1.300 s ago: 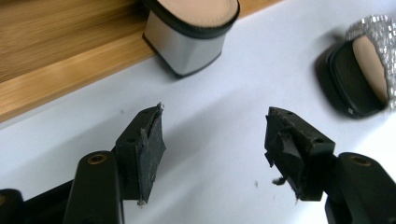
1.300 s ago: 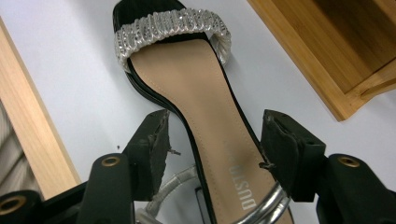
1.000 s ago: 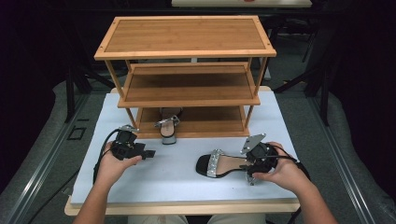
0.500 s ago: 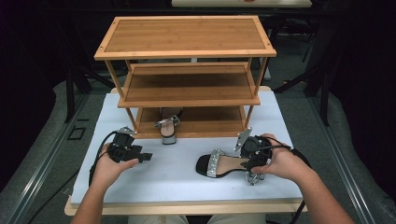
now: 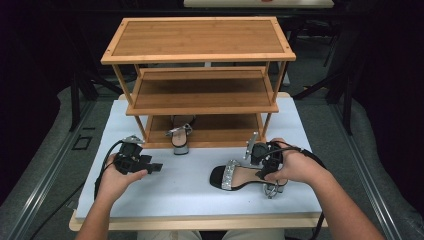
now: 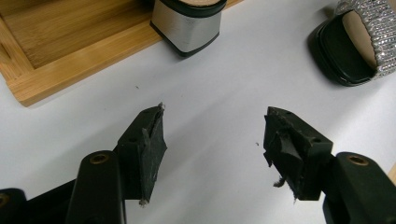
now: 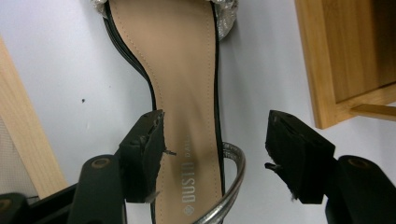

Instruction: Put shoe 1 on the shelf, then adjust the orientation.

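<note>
Broadly, by size, from the biggest thing down:

Table [image 5: 200, 200]: white top with a wooden front edge, carrying everything else.

Shoe rack [image 5: 200, 65]: three-tier wooden rack standing at the far half of the table, its lowest shelf just above the white surface.

Sandal on the table [image 5: 240, 176]: black sole, tan insole, glittery silver toe band and a thin silver ankle strap; it lies on its sole near the right front of the table, toe toward the middle. In the right gripper view the insole [image 7: 182, 93] runs up between the jaws, and printed lettering shows at its heel end.

Second sandal [image 5: 180, 136]: same style, sitting at the front of the lowest shelf with its silver block heel [image 6: 187, 28] over the shelf edge toward the person.

Right tool [image 5: 264, 159]: held in the right hand over the heel end of the sandal on the table; jaws spread wide, one on each side of the insole, not closed on it.

Left tool [image 5: 150, 167]: held in the left hand above bare table, near the front of the rack; jaws wide apart with nothing between them.
</note>
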`<state>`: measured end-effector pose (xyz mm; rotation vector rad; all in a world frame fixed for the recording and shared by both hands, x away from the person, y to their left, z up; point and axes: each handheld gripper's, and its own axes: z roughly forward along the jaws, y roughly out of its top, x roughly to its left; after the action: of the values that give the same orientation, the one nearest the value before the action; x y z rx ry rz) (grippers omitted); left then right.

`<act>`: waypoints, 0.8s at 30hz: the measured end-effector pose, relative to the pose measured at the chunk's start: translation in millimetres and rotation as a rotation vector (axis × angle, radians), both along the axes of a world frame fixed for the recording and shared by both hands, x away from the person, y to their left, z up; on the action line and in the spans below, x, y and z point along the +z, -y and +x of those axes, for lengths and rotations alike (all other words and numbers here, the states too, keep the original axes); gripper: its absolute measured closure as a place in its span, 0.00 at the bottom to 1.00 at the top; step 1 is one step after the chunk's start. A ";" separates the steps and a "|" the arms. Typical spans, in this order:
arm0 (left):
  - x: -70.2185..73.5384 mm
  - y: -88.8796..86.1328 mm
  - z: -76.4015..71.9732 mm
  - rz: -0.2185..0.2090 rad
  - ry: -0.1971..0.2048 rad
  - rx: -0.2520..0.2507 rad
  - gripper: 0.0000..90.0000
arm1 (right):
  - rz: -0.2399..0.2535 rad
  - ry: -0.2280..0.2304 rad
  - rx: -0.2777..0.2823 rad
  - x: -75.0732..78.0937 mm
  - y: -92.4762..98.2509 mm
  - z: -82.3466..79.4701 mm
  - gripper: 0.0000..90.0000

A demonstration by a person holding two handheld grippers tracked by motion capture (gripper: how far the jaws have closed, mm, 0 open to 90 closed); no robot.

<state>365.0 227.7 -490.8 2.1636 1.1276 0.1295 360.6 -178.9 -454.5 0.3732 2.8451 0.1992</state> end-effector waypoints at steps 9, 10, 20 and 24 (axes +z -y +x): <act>-0.8 -0.4 0.4 -0.005 -0.005 0.001 0.42 | -0.048 -0.064 0.021 -11.8 -6.5 9.5 0.38; -1.1 -0.4 0.4 -0.005 -0.004 0.002 0.42 | -0.054 -0.074 0.022 -13.9 -7.4 10.6 0.38; -3.1 -2.0 1.2 -0.005 -0.007 0.011 0.42 | -0.135 -0.163 0.001 -32.4 -15.5 15.7 0.37; -3.5 -2.3 1.4 -0.007 -0.009 0.011 0.42 | -0.138 -0.186 0.000 -38.6 -17.1 16.4 0.37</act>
<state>366.4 229.9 -494.3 2.1543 1.1429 0.1209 377.0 -161.8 -493.1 0.3809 3.0192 -0.0349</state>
